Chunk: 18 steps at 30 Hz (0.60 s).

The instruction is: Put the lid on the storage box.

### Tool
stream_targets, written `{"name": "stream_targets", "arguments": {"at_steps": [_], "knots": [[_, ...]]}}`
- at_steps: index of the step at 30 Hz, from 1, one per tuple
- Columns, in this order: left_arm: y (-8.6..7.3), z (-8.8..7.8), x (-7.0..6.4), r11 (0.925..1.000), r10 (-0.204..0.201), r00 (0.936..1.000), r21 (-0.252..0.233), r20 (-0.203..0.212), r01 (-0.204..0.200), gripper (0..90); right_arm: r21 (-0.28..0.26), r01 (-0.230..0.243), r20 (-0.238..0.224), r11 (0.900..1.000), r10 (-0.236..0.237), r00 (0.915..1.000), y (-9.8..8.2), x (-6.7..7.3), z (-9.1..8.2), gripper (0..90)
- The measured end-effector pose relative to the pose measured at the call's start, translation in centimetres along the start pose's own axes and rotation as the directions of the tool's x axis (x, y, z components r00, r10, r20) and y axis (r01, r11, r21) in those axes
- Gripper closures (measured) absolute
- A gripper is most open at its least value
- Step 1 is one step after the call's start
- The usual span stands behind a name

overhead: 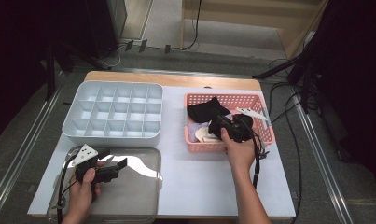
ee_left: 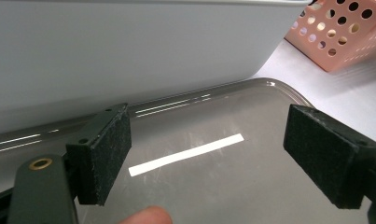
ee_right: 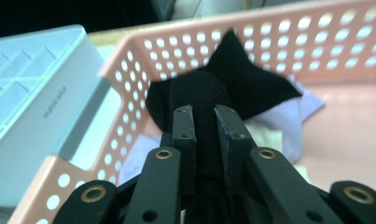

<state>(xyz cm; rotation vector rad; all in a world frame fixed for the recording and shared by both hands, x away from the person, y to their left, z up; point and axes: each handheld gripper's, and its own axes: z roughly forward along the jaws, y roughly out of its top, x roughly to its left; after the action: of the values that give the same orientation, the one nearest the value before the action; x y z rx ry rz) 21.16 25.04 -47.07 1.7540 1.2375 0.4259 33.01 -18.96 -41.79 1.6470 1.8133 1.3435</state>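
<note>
A: Why are the right tongs (ee_right: 204, 135) down in the pink basket (overhead: 265, 133)?

B: They're clamped on a black sock (ee_right: 223, 93), pinching a bunched fold of it near one end. The rest of the cloth hangs from the grip inside the basket, over a pale lilac sock (ee_right: 297, 116) and something cream-coloured below. I'd judge it is being lifted out to go somewhere else.

A: Where to?

B: Probably the white divided box (overhead: 112, 112) on the left of the counter (overhead: 199, 182); its compartments all look empty from the high view. That's my reading, not something shown.

A: And the left tongs (ee_left: 209, 154)?

B: Spread wide apart, nothing between the pads, held just over the metal tray (ee_left: 251, 186) near the box's front wall. They look parked, perhaps ready to take or straighten the sock.

A: What's the sock like?

B: Matte black, soft, fuzzy-textured, crumpled, with one pointed corner sticking up towards the basket's far wall. It looks limp, so it should drape and may snag on the other socks as it comes up.
</note>
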Motion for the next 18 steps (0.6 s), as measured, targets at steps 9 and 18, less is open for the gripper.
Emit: {"name": "stream_targets", "arguments": {"at_steps": [9, 18], "knots": [[0.0, 0.0, 0.0, 1.0000, -0.001, 1.0000, 0.002, 0.000, 0.001, 16.2, -0.132, 0.049, -0.007, 0.990, -0.050, 0.9987, -0.7, 0.2, -1.0, 79.9], [0.0, 0.0, 0.0, 1.0000, -0.001, 1.0000, 0.002, -0.001, 0.001, 16.2, -0.224, 0.127, 0.024, 0.966, -0.125, 0.9919, -1.3, 1.2, -1.0, 79.9]]}}
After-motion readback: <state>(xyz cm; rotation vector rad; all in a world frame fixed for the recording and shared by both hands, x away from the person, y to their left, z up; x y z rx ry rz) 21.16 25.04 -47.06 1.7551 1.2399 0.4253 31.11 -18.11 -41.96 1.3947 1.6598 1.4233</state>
